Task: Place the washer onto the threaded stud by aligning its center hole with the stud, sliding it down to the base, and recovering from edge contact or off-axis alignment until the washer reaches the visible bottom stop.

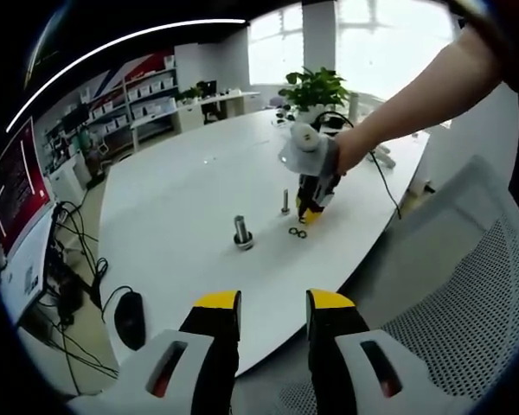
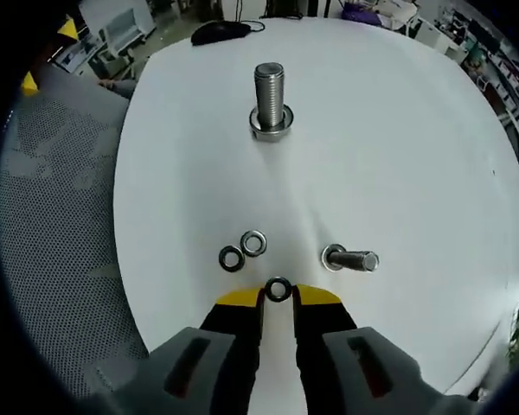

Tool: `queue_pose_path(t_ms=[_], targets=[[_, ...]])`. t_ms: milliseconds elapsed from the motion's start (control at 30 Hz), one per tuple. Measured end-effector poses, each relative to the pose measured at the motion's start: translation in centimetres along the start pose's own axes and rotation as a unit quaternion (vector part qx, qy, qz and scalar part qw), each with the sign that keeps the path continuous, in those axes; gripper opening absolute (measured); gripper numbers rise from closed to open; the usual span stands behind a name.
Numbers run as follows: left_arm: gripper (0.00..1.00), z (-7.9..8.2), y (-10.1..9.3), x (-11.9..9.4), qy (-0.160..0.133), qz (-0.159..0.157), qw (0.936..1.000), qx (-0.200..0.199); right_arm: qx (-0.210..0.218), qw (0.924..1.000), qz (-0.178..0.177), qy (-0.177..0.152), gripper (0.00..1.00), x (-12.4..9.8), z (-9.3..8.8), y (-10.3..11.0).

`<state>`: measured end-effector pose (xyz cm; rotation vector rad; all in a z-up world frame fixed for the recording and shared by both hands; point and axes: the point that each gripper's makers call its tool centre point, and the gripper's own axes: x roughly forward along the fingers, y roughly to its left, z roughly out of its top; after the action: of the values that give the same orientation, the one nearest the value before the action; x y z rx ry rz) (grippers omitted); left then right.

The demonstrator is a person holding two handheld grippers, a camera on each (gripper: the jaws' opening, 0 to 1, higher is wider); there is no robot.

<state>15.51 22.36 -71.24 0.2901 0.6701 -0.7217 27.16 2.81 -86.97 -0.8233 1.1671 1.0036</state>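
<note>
While a washer [image 2: 278, 289] is pinched between the tips of the right tongs [image 2: 278, 298], low over the white desk [image 2: 398, 138], the pick-up step appears to be finished and the carry to a stud is judged to come next. Two studs are seen in the right gripper view: a large threaded stud [image 2: 270, 97] standing upright well ahead, with a ring or nut at its base, and a smaller stud [image 2: 353, 258] close by to the right of the tongs; which one is meant cannot be told. The washer must be lifted above the stud's top, levelled, and its hole centred before being lowered to the base. Two spare washers [image 2: 242, 251] lie touching each other just ahead of the tongs and should be cleared on the way. The left tongs [image 1: 273, 303] are held apart, grasping nothing, back from the desk edge beside a mesh chair [image 1: 450, 294]. A computer mouse [image 2: 221, 31] and a potted plant [image 1: 315, 89] stand well clear.
</note>
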Motion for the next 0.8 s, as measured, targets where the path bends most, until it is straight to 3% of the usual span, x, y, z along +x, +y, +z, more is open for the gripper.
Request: queue_pose_path(t_ms=[367, 600, 800], targets=[[0.28, -0.07, 0.11, -0.01, 0.002, 0.003, 1.0000, -0.001, -0.002, 0.9997, -0.006, 0.023, 0.15, 0.03, -0.05, -0.07], [0.28, -0.02, 0.21, 0.00, 0.000, 0.005, 1.0000, -0.002, 0.042, 0.9989, -0.010, -0.019, 0.15, -0.03, -0.11, -0.28], [0.28, -0.05, 0.17, 0.01, 0.002, 0.004, 1.0000, -0.001, 0.045, 0.9982, -0.014, -0.038, 0.15, -0.14, -0.08, -0.13]])
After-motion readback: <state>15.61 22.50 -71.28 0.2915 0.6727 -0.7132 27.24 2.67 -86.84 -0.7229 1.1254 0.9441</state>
